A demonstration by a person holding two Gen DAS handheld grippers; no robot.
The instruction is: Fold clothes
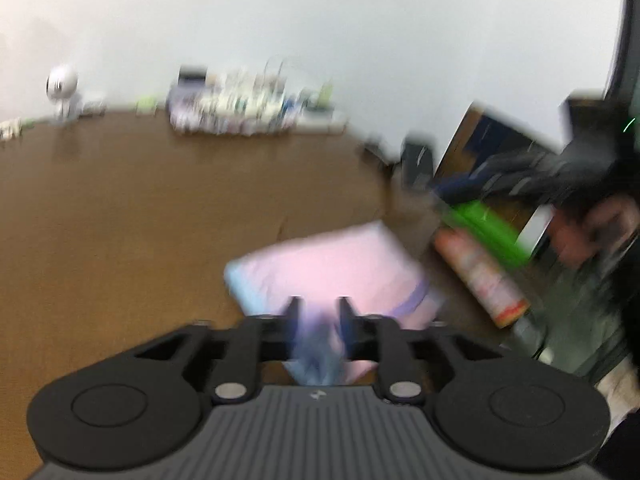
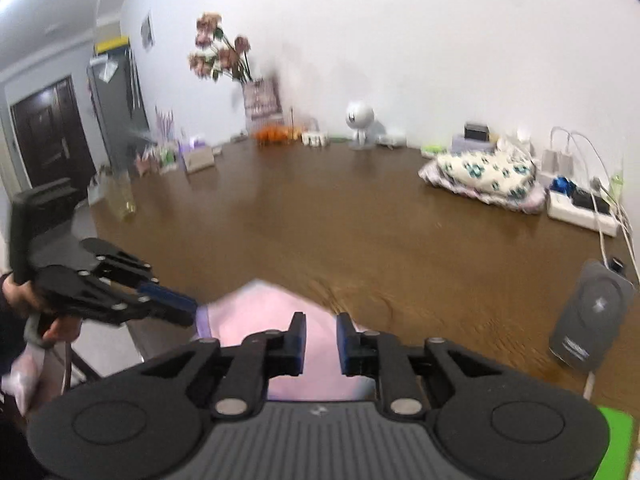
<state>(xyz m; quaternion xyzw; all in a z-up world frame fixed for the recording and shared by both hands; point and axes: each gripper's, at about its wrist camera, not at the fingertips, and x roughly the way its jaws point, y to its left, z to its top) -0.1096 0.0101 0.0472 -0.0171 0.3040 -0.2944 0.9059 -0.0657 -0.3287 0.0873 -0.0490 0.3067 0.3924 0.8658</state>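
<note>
A pink garment (image 1: pixel 332 268) with a light blue edge lies folded on the brown table (image 1: pixel 120 208) near its front edge. My left gripper (image 1: pixel 319 304) has its fingers a small gap apart with blue and pink cloth between them; the view is blurred. It also shows in the right wrist view (image 2: pixel 188 312), its tips at the garment's left edge (image 2: pixel 264 308). My right gripper (image 2: pixel 321 320) is open just above the garment's near side, with nothing between its fingers. It shows blurred at the right in the left wrist view (image 1: pixel 460 188).
A pile of patterned folded clothes (image 2: pixel 484 176) lies at the far right by a power strip (image 2: pixel 580 208). A white round camera (image 2: pixel 360 120), a flower vase (image 2: pixel 260 96) and small boxes line the far wall. A grey device (image 2: pixel 592 312) stands right. A green and an orange cylinder (image 1: pixel 480 264) lie beside the garment.
</note>
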